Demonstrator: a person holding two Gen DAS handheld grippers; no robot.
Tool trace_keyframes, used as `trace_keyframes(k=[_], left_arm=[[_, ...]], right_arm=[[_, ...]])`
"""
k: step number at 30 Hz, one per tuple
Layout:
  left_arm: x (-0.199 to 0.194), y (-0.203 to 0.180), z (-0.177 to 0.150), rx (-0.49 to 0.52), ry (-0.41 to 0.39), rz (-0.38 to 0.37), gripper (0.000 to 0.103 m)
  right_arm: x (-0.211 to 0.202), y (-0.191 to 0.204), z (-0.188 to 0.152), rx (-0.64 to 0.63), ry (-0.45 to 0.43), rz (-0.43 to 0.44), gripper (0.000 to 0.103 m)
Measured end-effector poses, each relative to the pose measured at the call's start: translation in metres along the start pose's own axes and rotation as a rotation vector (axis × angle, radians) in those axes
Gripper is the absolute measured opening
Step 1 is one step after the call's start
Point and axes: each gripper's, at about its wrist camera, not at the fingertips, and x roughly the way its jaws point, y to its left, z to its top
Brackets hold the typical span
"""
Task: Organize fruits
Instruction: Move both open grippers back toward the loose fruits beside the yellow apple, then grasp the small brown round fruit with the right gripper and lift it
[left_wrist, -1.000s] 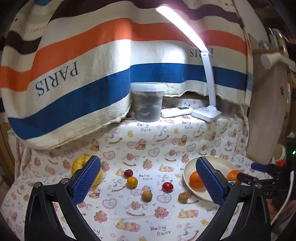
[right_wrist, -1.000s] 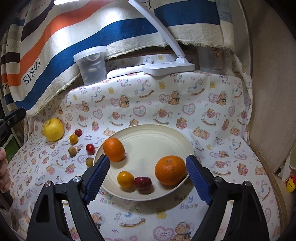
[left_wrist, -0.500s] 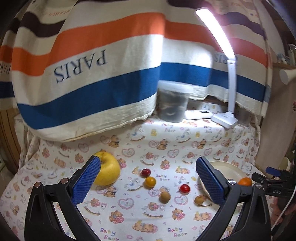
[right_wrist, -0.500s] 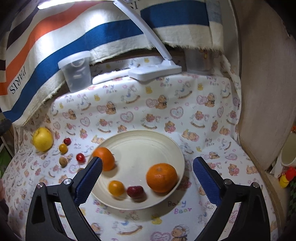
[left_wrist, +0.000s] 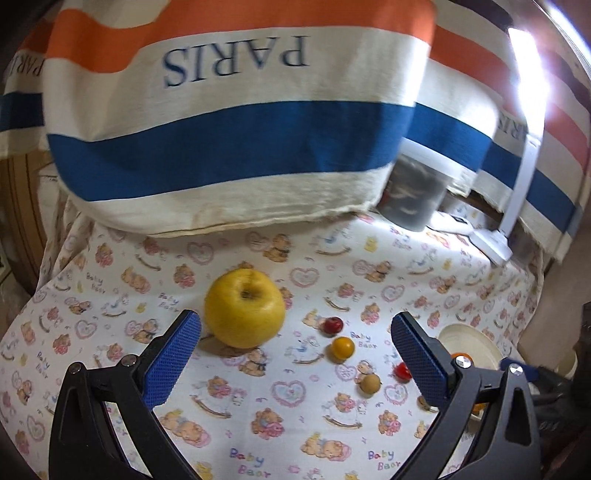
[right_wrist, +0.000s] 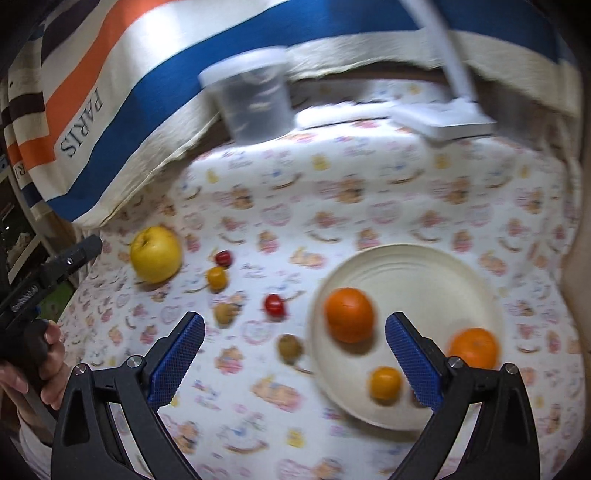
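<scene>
Left claw (left_wrist: 295, 350) had swung across the tabletop (left_wrist: 258, 435) toward the yellow apple (left_wrist: 245, 307), which a second earlier sat half hidden behind its left pad and now lay just ahead of the open jaws, nearer the left pad – wide, nothing between them. Right claw (right_wrist: 294, 352) had just been opening and stood wide and empty; its view had slid off the plate (right_wrist: 424, 266) toward the loose fruit, heavily blurred.

Reading: apple likely the next pick for the left side; the right side appeared to be heading for the small fruits beside the plate.

Right wrist view alone showed the plate's contents – two oranges (right_wrist: 349, 314), one partly behind the right pad, and a small yellow-orange fruit (right_wrist: 385, 383); a darker item beside it was mostly hidden. It also showed the person's hand (right_wrist: 40, 365) on the left claw's handle. Left wrist view showed only a sliver of plate, but gave the sharper look at the apple and at the red cherry tomato (left_wrist: 333, 325), yellow tomato (left_wrist: 342, 348) and brown round fruit (left_wrist: 370, 384) still on the cloth
</scene>
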Motion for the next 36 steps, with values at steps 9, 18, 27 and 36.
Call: trace_keyframes(k=[9, 18, 27, 36], left_arm=[[0.021, 0.025, 0.000, -0.053, 0.062, 0.061, 0.102], [0.032, 0.028, -0.004, -0.060, 0.112, 0.093, 0.102], [0.035, 0.020, -0.007, -0.018, 0.117, 0.099, 0.102], [0.028, 0.002, -0.008, 0.063, 0.061, 0.053, 0.102]], right_arm=[[0.064, 0.058, 0.006, -0.071, 0.097, 0.035, 0.086], [0.109, 0.071, -0.002, -0.117, 0.183, 0.014, 0.057], [0.122, 0.064, -0.010, -0.091, 0.210, 0.034, 0.024], [0.047, 0.047, -0.008, -0.172, -0.088, 0.059, 0.024]])
